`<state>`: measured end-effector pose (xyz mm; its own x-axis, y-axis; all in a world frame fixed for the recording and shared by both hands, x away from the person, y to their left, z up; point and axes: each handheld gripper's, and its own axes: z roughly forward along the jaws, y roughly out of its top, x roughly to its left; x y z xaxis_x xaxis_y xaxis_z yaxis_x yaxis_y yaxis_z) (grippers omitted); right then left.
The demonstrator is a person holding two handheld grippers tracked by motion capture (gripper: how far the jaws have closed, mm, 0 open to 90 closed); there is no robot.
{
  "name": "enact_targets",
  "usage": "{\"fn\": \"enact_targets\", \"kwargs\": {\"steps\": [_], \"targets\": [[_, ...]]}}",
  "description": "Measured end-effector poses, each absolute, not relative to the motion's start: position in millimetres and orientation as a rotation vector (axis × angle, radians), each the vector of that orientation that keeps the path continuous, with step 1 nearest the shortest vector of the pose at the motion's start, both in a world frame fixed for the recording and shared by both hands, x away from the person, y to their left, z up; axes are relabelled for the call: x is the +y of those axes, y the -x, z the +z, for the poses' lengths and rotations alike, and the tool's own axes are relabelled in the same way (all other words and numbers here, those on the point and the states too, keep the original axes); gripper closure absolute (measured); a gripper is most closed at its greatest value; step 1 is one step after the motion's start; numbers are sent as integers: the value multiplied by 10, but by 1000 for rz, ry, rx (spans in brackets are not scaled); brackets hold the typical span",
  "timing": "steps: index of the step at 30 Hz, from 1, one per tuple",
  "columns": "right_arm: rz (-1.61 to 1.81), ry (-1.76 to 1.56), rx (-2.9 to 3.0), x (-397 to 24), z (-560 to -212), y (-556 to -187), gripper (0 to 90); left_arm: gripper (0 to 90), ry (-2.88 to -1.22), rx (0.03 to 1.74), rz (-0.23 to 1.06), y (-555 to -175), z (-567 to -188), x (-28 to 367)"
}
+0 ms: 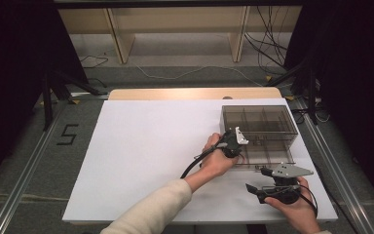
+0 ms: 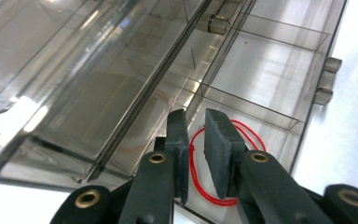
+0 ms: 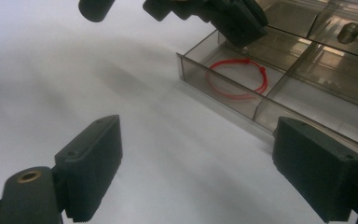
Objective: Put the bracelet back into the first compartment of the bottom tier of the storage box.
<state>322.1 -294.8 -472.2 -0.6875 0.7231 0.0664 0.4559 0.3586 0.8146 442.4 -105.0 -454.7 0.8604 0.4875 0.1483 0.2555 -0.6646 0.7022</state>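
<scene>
the white board covers most of the table, and everything here is placed from it. past its far edge a strip of light wood tabletop shows. farther beyond stands a pale wooden shelf unit, with loose cables on the grey floor beyond the board's far right corner. left of the board, a black mark shaped like a 5 sits on the floor, and a metal rail runs along that same side.

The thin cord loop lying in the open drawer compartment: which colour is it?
Red. The cord loop shows best in the right gripper view.
</scene>
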Motion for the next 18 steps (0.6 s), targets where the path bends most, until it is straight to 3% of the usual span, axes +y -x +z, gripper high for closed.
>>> {"fn": "enact_targets", "kwargs": {"steps": [13, 18], "targets": [[1239, -1056, 2323, -2943, -4721, -3218, 165, 719, -2288, 536, 376, -4344, -4370, -946], [1237, -1054, 2323, -2944, -4722, -3219, 165, 654, -2270, 549, 365, -4324, -4310, -885]]}}
